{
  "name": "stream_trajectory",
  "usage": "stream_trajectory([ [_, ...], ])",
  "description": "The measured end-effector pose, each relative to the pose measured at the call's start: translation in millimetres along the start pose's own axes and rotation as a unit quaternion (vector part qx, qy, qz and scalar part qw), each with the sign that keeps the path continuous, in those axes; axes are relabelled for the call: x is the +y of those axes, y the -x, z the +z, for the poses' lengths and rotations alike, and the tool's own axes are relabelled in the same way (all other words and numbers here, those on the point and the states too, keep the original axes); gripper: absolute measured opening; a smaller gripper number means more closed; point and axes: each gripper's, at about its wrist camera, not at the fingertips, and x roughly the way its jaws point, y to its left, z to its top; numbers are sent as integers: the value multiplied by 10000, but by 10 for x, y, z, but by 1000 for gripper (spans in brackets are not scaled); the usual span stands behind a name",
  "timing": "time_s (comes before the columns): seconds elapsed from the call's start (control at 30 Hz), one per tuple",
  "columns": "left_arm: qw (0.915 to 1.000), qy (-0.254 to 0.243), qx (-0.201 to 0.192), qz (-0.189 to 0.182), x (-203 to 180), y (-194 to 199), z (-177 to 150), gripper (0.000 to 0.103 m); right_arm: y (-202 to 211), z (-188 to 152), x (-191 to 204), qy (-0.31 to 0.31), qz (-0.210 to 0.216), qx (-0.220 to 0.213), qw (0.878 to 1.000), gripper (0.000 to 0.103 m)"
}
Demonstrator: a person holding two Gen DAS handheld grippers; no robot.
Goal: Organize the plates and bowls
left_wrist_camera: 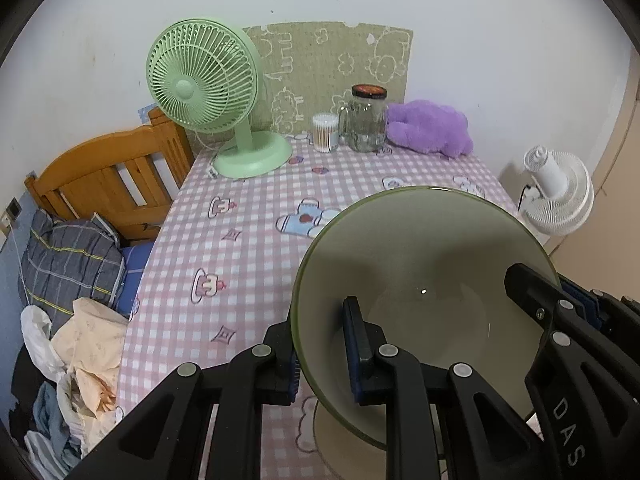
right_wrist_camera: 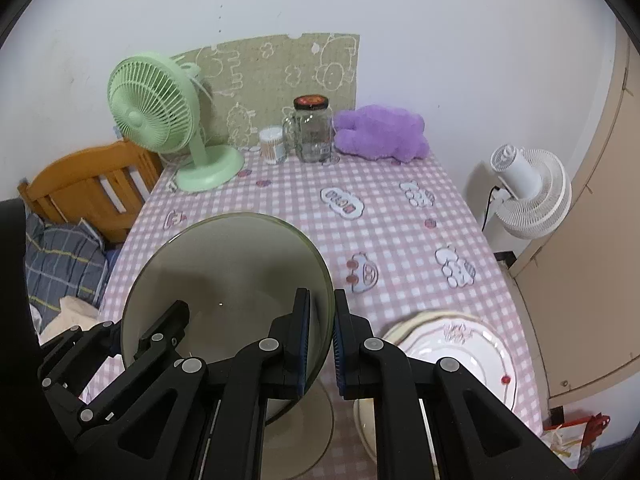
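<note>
Both tongs, left (left_wrist_camera: pixel 322 354) and right (right_wrist_camera: pixel 320 344), clamp green bowl (left_wrist_camera: pixel 420 264) rim.

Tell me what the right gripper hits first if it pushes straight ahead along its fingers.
The right gripper already straddles the green bowl's rim, so it meets that first. Past it lies open checked tablecloth, then probably the glass jar by the wall; depth is uncertain.

Soft, even indoor light fills the room, rather dim. The fisheye bends the far wall (left_wrist_camera: pixel 480 20) and blackens the corners. A small glare dot sits inside the green bowl (left_wrist_camera: pixel 424 291), faint shadows beneath it.
</note>
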Motion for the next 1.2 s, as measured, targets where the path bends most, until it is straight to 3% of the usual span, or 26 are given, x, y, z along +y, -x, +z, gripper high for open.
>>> stream_trajectory([
  [0.47, 9983, -128, 545, -161, 6, -230, -519, 16, -215, -562, 2, 77, -19, 567, 9984, 13],
  [0.83, 9959, -189, 867, -180, 6, -376, -685, 16, -381, -708, 62, 208, -114, 1046, 9942, 13],
  [1.2, 9946, -244, 984, -236, -36, -469, -733, 18, -450, -729, 92, 352, -327, 1135, 9924, 13],
])
